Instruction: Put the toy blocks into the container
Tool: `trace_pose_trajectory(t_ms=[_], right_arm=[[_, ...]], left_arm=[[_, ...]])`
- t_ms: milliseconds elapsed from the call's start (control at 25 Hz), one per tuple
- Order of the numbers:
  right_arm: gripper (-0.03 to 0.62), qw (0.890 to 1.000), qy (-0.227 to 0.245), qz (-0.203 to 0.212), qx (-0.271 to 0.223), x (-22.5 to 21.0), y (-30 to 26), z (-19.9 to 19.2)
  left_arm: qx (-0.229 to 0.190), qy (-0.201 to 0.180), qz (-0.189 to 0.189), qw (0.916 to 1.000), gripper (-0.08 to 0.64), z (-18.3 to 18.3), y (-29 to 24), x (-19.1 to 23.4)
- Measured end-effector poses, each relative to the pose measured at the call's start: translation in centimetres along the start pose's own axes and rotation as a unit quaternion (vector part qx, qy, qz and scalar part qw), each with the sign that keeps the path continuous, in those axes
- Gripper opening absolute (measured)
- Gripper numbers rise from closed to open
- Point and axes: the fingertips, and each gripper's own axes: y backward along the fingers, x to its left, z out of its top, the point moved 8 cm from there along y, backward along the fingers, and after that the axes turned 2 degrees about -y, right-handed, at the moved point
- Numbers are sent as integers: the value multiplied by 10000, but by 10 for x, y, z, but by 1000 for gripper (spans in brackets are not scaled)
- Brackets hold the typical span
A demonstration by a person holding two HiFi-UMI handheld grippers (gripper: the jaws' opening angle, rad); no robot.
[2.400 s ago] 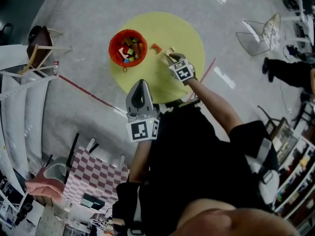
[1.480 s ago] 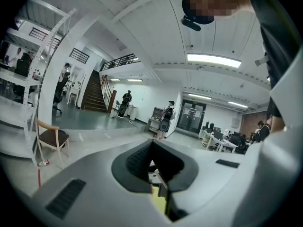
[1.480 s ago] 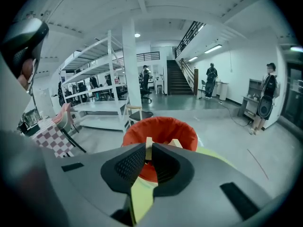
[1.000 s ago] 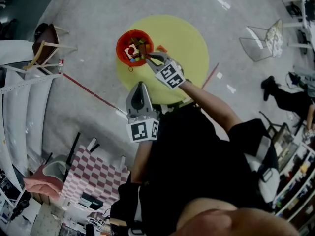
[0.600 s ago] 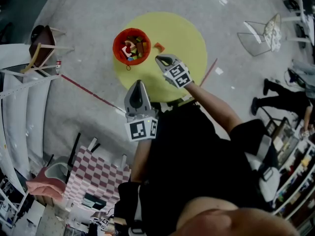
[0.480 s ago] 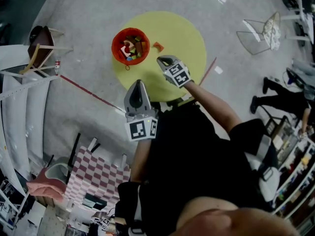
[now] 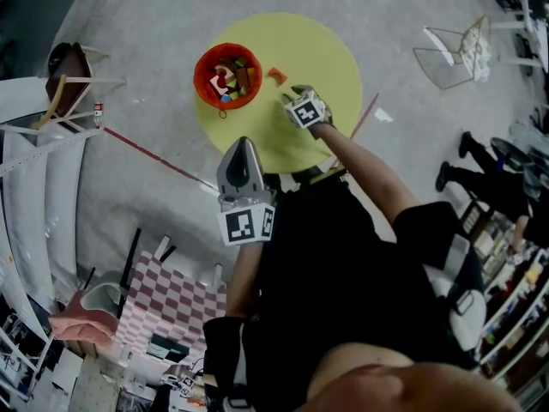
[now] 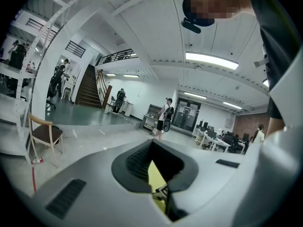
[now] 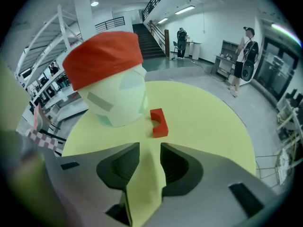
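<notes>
Leftmost, the container (image 7: 198, 69) sits on the yellow worktop (image 7: 330, 50), heaped with blocks. Left gripper (image 7: 244, 144) hangs at the near edge, fingers together, empty, well apart from everything.

Only loose piece in sight is the red arch block (image 7: 276, 75), just right of the container. Right gripper (image 7: 294, 93) is far nearer and tilted down. Its fingers (image 9: 176, 167) have just been opening and stand wide, nothing between them.

Block lies just ahead, slightly right of the gap, long axis running away from the fingers. Likely a short advance, then a close across its narrow width.
</notes>
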Motion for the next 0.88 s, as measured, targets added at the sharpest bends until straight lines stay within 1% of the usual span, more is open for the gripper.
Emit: trace_pose_trajectory(t_ms=[120,320,440,560,640,760,880], right_arm=[[123,9998,-7,-173,67,-10,-11,5],[133,9995,-70,-265,146,-17,-26,18],[133,9995,-53,-257,199,-16,-32,22],[133,9990,-168,-273,308,-17,-36,21],[126,9988,-265,-189,354,-16,-36,21],[124,9993,-315,-69,200,-13,-30,24],[124,9993,-349,-78,-76,-12,-10,29]], left_arm=[[44,7,3,10000,-15,1,2,3],[96,26,13,9999,-15,0,1,8],[67,157,78,9998,-15,2,0,9],[104,104,64,9999,-15,-1,1,9],[113,48,47,9999,-15,-2,1,11],[88,45,50,9999,-15,-3,0,15],[46,49,47,10000,-15,-1,0,15]])
